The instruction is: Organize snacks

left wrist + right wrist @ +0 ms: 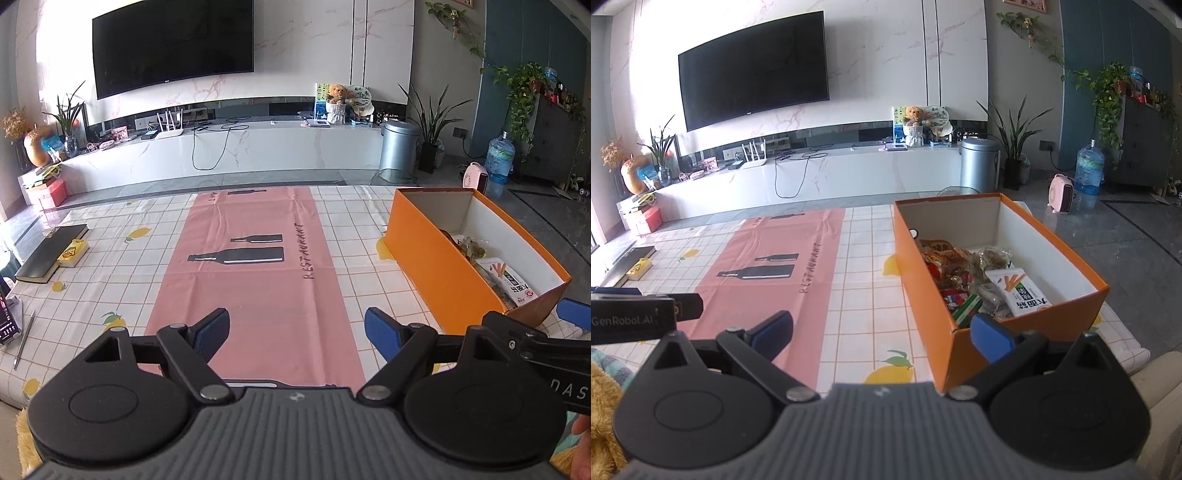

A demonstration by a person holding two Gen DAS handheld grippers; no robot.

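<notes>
Left wrist view
- My left gripper (297, 332): jaws spread wide, nothing between the blue pads; it hangs over the pink runner (255, 266) printed with black bottles.
- Orange box (443, 273): lidless, on the checked tablecloth (110, 280) to the right of the runner, near my gripper's right finger.
- Snacks: packets lie inside the box; a white packet with orange sticks (506, 277) lies nearest the box's near end.
- Far left of the table: a black book (51, 253) with a small yellow box (73, 253) touching its right edge.
- Near left edge: a pen (24, 339).

Right wrist view
- My right gripper (882, 334): also wide open and empty, above the tablecloth just left of the box.
- Orange box (923, 291): its near corner sits behind my right finger.
- Snacks: a pile along the box's left wall, red wrappers (942, 266), a green one (967, 308) and the white packet (1019, 291).
- Left edge: part of my other tool, labelled GenRobot.AI (628, 319).
</notes>
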